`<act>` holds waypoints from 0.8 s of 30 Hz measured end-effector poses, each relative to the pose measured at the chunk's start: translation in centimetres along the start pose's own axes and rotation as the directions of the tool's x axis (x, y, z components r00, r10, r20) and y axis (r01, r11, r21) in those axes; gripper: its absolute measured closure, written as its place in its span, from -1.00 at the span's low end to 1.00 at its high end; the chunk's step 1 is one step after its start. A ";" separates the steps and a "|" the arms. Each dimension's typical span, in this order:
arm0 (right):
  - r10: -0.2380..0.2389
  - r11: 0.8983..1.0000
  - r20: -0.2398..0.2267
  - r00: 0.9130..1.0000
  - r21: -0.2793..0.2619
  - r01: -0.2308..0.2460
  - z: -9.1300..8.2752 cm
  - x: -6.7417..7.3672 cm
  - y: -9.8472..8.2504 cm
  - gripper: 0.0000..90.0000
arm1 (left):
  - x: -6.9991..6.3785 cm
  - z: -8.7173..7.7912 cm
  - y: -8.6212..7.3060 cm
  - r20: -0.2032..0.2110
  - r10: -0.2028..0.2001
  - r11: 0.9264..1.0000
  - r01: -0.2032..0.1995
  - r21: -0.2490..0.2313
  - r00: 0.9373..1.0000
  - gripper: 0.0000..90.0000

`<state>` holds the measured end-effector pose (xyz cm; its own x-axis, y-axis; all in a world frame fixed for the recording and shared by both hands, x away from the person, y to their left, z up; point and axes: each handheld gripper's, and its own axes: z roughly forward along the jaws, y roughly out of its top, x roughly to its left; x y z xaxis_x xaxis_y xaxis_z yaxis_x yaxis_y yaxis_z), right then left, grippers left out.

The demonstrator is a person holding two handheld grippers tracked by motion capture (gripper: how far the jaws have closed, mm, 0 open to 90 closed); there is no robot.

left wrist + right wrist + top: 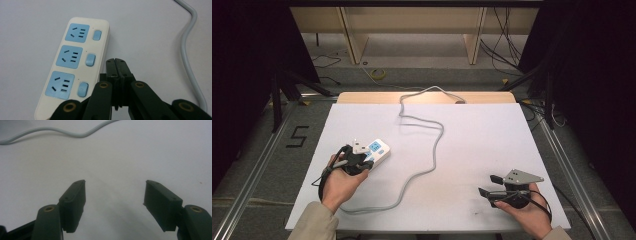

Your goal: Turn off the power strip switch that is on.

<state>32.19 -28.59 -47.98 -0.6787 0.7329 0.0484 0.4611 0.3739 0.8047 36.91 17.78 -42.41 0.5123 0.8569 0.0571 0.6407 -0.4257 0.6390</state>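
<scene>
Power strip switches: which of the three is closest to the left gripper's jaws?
The middle switch, beside the middle socket; the shut left gripper has its tips just right of it, off the power strip.

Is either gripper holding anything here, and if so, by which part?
Nothing is held. The left gripper is shut on nothing, its tips beside the power strip. The right gripper is open over the bare table.

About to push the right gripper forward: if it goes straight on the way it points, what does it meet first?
Bare tabletop lies ahead of the open right gripper; the first thing in line looks to be the grey cable curving across farther on. How far off it is can't be judged.
</scene>
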 end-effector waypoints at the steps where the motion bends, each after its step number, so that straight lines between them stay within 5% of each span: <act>1: 0.000 1.000 0.000 1.000 0.001 0.000 0.0 0.0 0.0 -0.23 | 0.0 0.0 0.1 -0.001 -0.001 1.000 0.001 -0.001 1.000 0.99; 24: 0.000 1.000 0.001 1.000 0.002 0.000 0.0 0.0 0.0 -0.23 | 0.1 1.1 1.2 -0.004 0.001 1.000 -0.001 0.026 1.000 0.99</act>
<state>32.20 -28.59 -48.00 -0.6779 0.7336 0.0480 0.4625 0.3748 0.8035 38.36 17.07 -42.53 0.5108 0.8575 0.0613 0.6546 -0.4342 0.6188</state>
